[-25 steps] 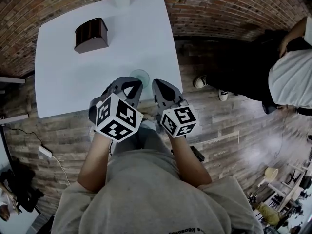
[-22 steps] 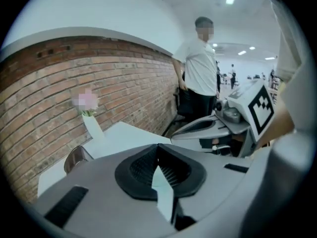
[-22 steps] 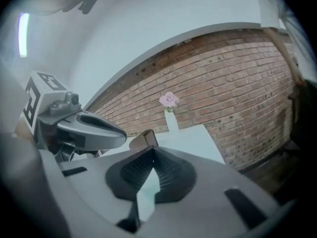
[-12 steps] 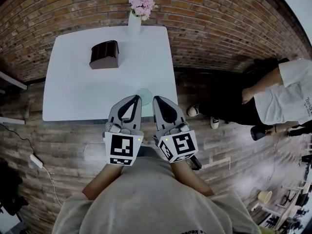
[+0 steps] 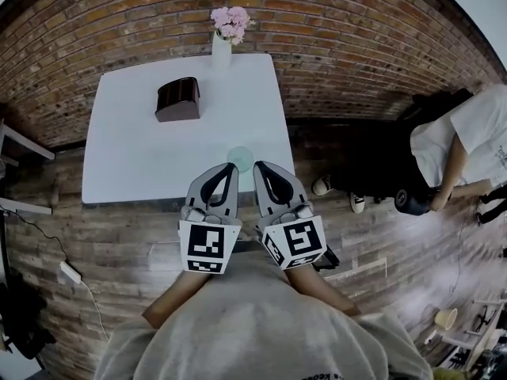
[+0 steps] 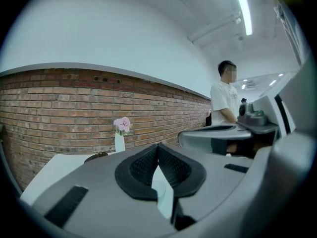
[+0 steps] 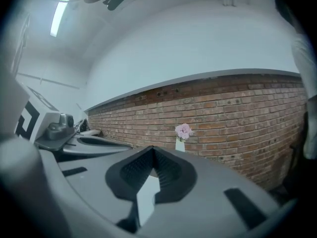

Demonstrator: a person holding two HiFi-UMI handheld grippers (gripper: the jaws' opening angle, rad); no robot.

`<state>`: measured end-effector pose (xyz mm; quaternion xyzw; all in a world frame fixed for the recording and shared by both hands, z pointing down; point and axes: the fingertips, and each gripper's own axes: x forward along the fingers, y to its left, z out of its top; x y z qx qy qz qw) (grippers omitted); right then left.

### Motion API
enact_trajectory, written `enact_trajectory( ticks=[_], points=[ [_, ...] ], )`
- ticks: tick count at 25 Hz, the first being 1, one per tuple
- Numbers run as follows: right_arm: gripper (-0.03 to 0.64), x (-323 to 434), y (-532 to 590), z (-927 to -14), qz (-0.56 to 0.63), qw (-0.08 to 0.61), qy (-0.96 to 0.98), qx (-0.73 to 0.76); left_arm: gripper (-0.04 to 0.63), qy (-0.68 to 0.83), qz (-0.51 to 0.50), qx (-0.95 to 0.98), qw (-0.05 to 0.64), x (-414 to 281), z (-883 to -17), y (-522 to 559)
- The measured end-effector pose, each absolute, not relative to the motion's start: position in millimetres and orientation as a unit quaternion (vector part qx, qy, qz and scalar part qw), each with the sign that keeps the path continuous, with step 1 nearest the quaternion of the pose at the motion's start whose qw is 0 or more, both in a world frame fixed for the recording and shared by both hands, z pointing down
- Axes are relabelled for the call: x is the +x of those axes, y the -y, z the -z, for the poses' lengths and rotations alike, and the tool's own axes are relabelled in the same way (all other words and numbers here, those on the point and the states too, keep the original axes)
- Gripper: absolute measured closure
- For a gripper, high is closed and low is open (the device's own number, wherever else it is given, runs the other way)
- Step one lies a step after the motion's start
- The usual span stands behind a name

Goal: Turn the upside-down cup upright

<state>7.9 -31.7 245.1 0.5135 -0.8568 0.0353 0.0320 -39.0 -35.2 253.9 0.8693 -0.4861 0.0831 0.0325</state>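
Left gripper (image 5: 229,168): grey moulded plastic shell, black pads with a fine dimpled grip texture. Jaws fully closed, pad on pad, nothing between them. Right gripper (image 5: 258,167): same build, jaws also closed tight and empty. The two sit side by side in front of the person's chest, tips aimed at the near edge of the worktop (image 5: 142,161), each with a cube of black-and-white square markers at the back.

Cup (image 5: 240,159): small, round, pale green, translucent (looks like thin plastic or glass). It stands on the worktop close to the near edge, towards its right side. In the head view it shows just past the tips and in line with the gap between the two grippers. Neither gripper has hold of it. From straight above it's only a disc with a lighter rim, so I can't tell which way up it is. The left gripper view shows a sliver of it through the slot below the pads.

Worktop is white, smooth and matte, squarish with rounded corners. On it are a dark brown glossy box (image 5: 177,100) at mid-left and a slim white vase (image 5: 221,51) of pink flowers (image 5: 230,20) at the far edge. Rough red brick wall (image 5: 356,46) behind, weathered wood-plank floor (image 5: 119,228) below. Bystander in a white T-shirt (image 5: 463,145) stands off to the right.
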Motion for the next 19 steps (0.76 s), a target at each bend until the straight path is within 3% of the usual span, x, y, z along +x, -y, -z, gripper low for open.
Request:
enact_trajectory(
  ticks=[19],
  points=[
    [0.609, 23, 33, -270, -0.062, 0.048, 0.866, 0.494, 0.584, 0.498, -0.099, 0.861, 0.024, -25, -268, 32]
  ],
)
